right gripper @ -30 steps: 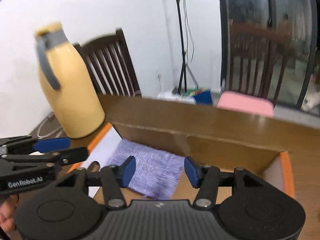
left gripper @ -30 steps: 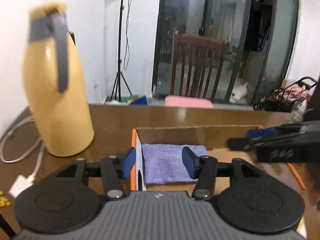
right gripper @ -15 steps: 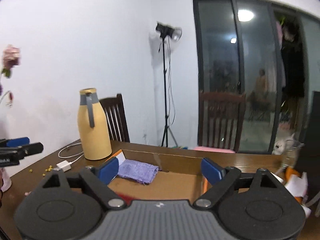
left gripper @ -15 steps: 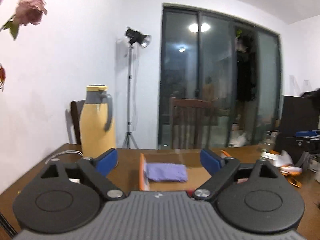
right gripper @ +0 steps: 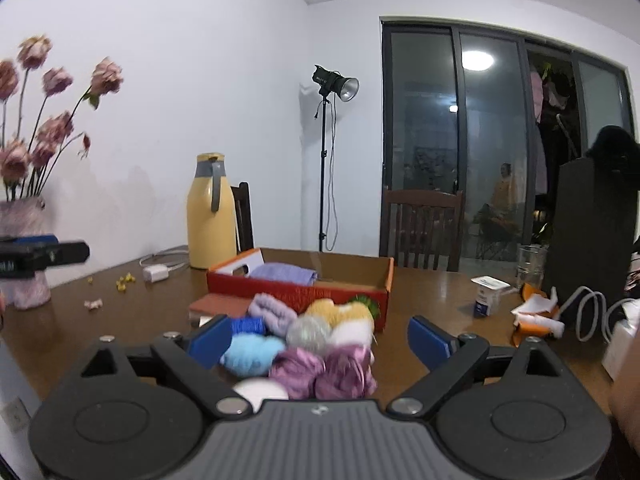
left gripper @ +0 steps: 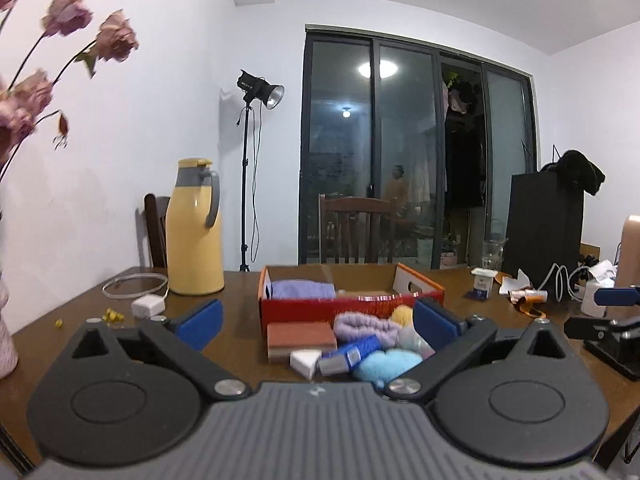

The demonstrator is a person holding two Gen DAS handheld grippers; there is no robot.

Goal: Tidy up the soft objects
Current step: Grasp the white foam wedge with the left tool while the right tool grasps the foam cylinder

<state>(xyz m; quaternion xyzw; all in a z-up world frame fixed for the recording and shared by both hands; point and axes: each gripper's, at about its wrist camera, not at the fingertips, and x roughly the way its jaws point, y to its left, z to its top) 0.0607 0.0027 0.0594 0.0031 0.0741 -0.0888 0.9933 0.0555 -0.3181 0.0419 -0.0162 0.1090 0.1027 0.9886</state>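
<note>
Our left gripper (left gripper: pixel 316 322) has its blue pads spread wide; its jaws have just been opening, and nothing is between the pads. Our right gripper (right gripper: pixel 320 338) is the same: jaws wide, just been opening, holding nothing.

We use the red box (left gripper: pixel 352 305) as our landmark. It sits on the brown table (left gripper: pixel 240 320). In front of the box, on our side, lies a pile of soft things: a light purple roll (left gripper: pixel 364 326), a yellow fluffy ball (left gripper: pixel 402 314), a light blue fluffy one (left gripper: pixel 386 364), a blue spool of thread (left gripper: pixel 352 352), a white wedge (left gripper: pixel 305 360) and a brown-red block (left gripper: pixel 301 340). From the right gripper's view we also see two shiny purple bunches (right gripper: pixel 324 372) and a grey ball (right gripper: pixel 308 332) at the near edge of the pile. The pile lies just ahead of both grippers, between their open pads in the views, but nothing touches it.

Inside the box, at its left end, lies a folded purple cloth (left gripper: pixel 304 290). The rest of the box shows bare cardboard.

Left of the box stands a tall yellow jug (left gripper: pixel 195 232), with a white charger (left gripper: pixel 149 306) and its cable near it. Further left are pink flowers (right gripper: pixel 52 120) in a vase. Right of the box are a small white carton (right gripper: pixel 486 296), a clear glass (right gripper: pixel 530 260) and some wrappers. Nothing blocks the way to the pile.
</note>
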